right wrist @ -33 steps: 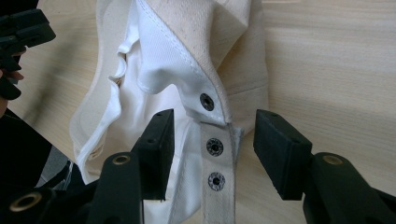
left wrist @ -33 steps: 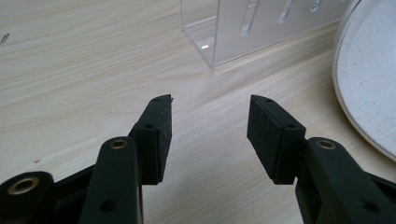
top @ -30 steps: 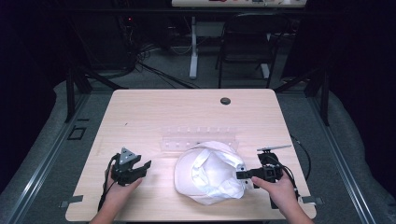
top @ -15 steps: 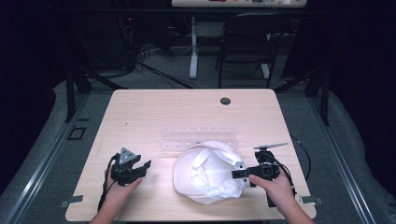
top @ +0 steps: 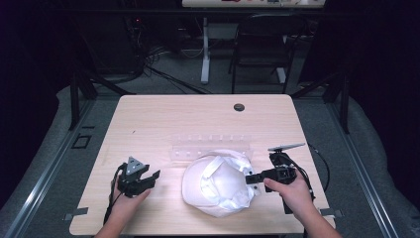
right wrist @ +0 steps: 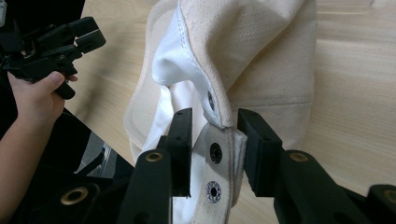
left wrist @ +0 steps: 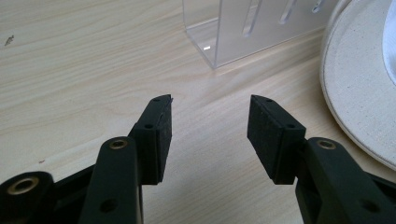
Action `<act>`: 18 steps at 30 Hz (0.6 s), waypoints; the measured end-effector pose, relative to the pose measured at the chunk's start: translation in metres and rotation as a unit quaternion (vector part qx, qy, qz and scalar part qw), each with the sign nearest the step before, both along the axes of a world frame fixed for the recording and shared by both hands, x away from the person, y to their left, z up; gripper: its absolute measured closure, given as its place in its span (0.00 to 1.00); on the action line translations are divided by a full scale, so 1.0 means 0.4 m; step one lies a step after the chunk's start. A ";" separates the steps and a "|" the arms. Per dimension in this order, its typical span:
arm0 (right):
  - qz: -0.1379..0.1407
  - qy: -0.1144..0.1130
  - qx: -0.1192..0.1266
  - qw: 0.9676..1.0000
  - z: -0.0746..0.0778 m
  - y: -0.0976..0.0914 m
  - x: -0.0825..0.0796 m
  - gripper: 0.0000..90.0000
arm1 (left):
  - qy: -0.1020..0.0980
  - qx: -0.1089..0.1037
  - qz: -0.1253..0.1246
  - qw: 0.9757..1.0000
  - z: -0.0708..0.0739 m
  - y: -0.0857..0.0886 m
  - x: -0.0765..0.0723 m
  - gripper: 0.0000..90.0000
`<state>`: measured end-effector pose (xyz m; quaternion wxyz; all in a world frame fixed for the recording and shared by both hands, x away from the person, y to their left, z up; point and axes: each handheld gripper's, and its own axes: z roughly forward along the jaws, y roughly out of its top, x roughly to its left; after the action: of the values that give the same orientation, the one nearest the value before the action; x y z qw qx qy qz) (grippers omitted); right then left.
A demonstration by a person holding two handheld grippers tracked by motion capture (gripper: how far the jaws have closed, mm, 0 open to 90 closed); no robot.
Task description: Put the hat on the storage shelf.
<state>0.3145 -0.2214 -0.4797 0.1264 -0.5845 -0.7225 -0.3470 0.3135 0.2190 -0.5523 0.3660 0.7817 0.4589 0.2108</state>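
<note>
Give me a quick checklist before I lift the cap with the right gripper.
1. Right gripper on the cap: its jaws have just been closing, and the snap strap sits between them. Ok.
2. Both pads pressing the strap: one touches, a gap shows at the other. Cannot tell.
3. Left gripper free: jaws open over bare table, nothing between them. Ok.
4. Left gripper apart from the cap: brim lies off to its side. Ok.
5. Clear plastic rack out of the lift path: it sits right against the cap's far edge. Not ok.
</note>
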 end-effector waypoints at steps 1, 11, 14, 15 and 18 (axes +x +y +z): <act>-0.003 -0.001 -0.001 1.000 0.003 0.002 0.001 0.77 | 0.000 0.000 0.000 1.000 0.000 0.000 0.000 0.56; -0.001 -0.001 -0.021 1.000 0.011 0.012 0.007 0.89 | 0.001 0.000 0.001 1.000 -0.001 0.000 0.000 0.56; 0.006 -0.002 -0.031 1.000 0.015 0.015 0.008 0.89 | 0.000 0.000 0.001 1.000 -0.001 0.000 0.000 0.56; 0.013 0.001 -0.036 0.999 0.017 0.016 0.009 0.89 | 0.000 0.000 0.001 1.000 0.000 0.000 0.000 0.56; 0.016 0.008 -0.041 0.999 0.020 0.022 0.011 0.90 | -0.001 0.000 0.002 1.000 0.000 0.000 0.000 0.56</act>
<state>0.3188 -0.2127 -0.4716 0.1132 -0.5803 -0.7443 -0.3105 0.3135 0.2189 -0.5525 0.3663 0.7806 0.4601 0.2117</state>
